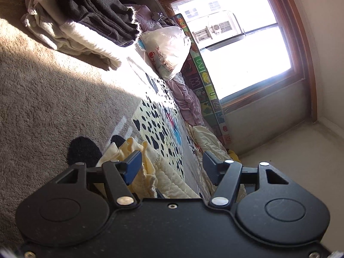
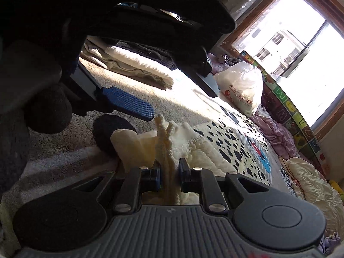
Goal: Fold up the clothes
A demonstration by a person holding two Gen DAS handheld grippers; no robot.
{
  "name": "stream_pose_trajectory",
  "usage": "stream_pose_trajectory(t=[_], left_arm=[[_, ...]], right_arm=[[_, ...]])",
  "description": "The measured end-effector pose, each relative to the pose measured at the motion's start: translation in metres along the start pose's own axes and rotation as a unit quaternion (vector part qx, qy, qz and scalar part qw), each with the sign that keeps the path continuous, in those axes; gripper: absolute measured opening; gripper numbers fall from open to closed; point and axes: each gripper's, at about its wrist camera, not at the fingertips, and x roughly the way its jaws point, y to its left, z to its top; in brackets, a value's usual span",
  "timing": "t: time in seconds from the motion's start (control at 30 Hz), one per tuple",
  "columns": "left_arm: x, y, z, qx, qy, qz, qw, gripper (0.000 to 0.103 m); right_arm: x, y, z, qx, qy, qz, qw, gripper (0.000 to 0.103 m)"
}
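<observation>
A pale yellow quilted garment with a scalloped knit edge (image 2: 187,148) lies bunched on the shaggy grey-brown carpet (image 1: 43,99), partly over a cream blanket printed with black spots (image 1: 159,116). The right gripper (image 2: 169,173) pinches a folded strip of that yellow edge between its blue pads, the jaws nearly together around the cloth. The left gripper (image 1: 172,163) hovers just over the same garment with its jaws spread apart; yellow fabric shows beneath and beside its left finger (image 1: 133,165), but nothing is clamped. In the right wrist view the left gripper's blue-padded finger (image 2: 129,105) hangs just beyond the raised yellow fold. Farther off, a stack of folded clothes in dark grey, cream and beige (image 1: 86,21) sits on the carpet in sunlight. A white plastic bag (image 1: 167,49), rumpled mauve bedding (image 1: 187,101) and a colourful alphabet play mat (image 1: 208,90) line the wall under a wood-framed window (image 1: 236,38).
</observation>
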Motion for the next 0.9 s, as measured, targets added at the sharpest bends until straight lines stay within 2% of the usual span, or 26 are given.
stream_pose_trajectory(t=[0.07,0.1,0.2,0.3,0.37,0.47,0.6,0.7,0.8,0.9], left_arm=[[-0.001,-0.003,0.0,0.005,0.0,-0.012,0.9999,0.061],[-0.002,-0.005,-0.001,0.003,0.002,-0.031,0.9995,0.061],[-0.005,-0.019,-0.003,0.046,-0.017,-0.03,0.9983,0.061],[0.001,-0.031,-0.009,0.084,-0.015,-0.03,0.9959,0.061],[0.007,-0.04,-0.015,0.114,-0.009,-0.025,0.9932,0.061],[0.023,-0.061,-0.032,0.194,0.005,-0.006,0.9809,0.061],[0.052,-0.077,-0.058,0.301,0.022,0.026,0.9531,0.061],[0.068,-0.076,-0.066,0.336,0.036,0.04,0.9402,0.061],[0.08,-0.072,-0.07,0.363,0.045,0.051,0.9292,0.061],[0.088,-0.068,-0.072,0.385,0.06,0.066,0.9187,0.061]], right_arm=[[-0.006,0.002,-0.001,-0.002,-0.008,0.0,1.0,0.023],[-0.013,0.002,-0.001,-0.001,-0.016,0.001,1.0,0.027],[-0.044,-0.004,-0.006,-0.004,-0.052,-0.016,0.998,0.027],[-0.075,-0.026,-0.023,0.023,-0.072,-0.011,0.997,0.033],[-0.096,-0.044,-0.038,0.047,-0.085,-0.013,0.995,0.033],[-0.115,-0.087,-0.066,0.146,-0.114,0.003,0.983,0.036],[-0.11,-0.152,-0.109,0.297,-0.12,0.018,0.947,0.035],[-0.082,-0.18,-0.142,0.373,-0.119,0.042,0.919,0.036],[-0.061,-0.178,-0.151,0.364,-0.12,0.06,0.922,0.035],[-0.04,-0.16,-0.15,0.321,-0.107,0.087,0.937,0.037]])
